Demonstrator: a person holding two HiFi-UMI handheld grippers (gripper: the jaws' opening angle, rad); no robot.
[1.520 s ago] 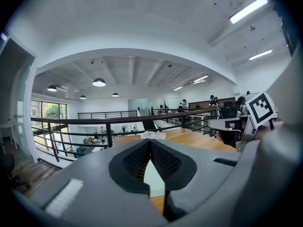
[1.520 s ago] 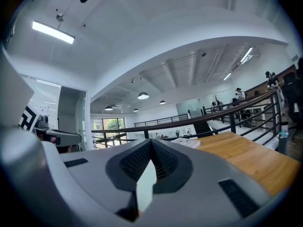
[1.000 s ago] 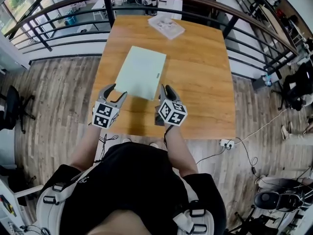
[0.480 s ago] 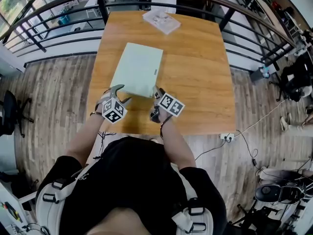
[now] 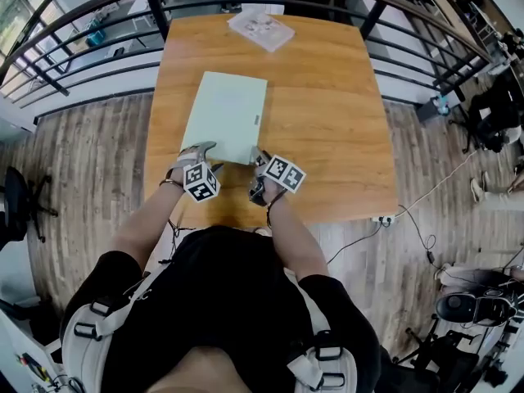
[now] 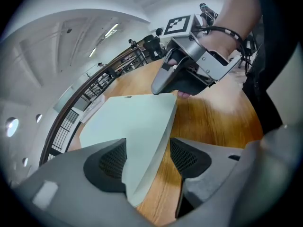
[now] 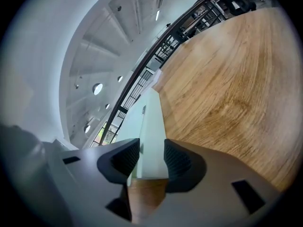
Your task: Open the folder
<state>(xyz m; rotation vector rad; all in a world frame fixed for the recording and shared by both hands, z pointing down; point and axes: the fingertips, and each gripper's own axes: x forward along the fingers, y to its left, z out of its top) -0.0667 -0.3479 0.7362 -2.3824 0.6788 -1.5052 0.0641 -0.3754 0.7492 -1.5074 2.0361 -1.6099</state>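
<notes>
A pale green folder (image 5: 225,115) lies shut and flat on the wooden table (image 5: 327,113), left of centre. My left gripper (image 5: 199,150) sits at the folder's near left corner. In the left gripper view that folder (image 6: 128,122) corner lies between the jaws of the left gripper (image 6: 147,148), which have just been opening and stand open. My right gripper (image 5: 260,158) is at the near right corner. Its jaws have also just been opening. In the right gripper view the right gripper (image 7: 152,148) is open, with the folder (image 7: 151,126) edge in the gap.
A white flat packet (image 5: 260,29) lies at the table's far edge. A dark railing (image 5: 98,11) curves round behind the table. A power strip (image 5: 381,219) with a cable lies on the wooden floor at the right, and a black chair (image 5: 12,203) stands far left.
Both grippers have come down and forward from above the table's near edge to the folder's near corners, and both have rolled. The folder has not moved.
</notes>
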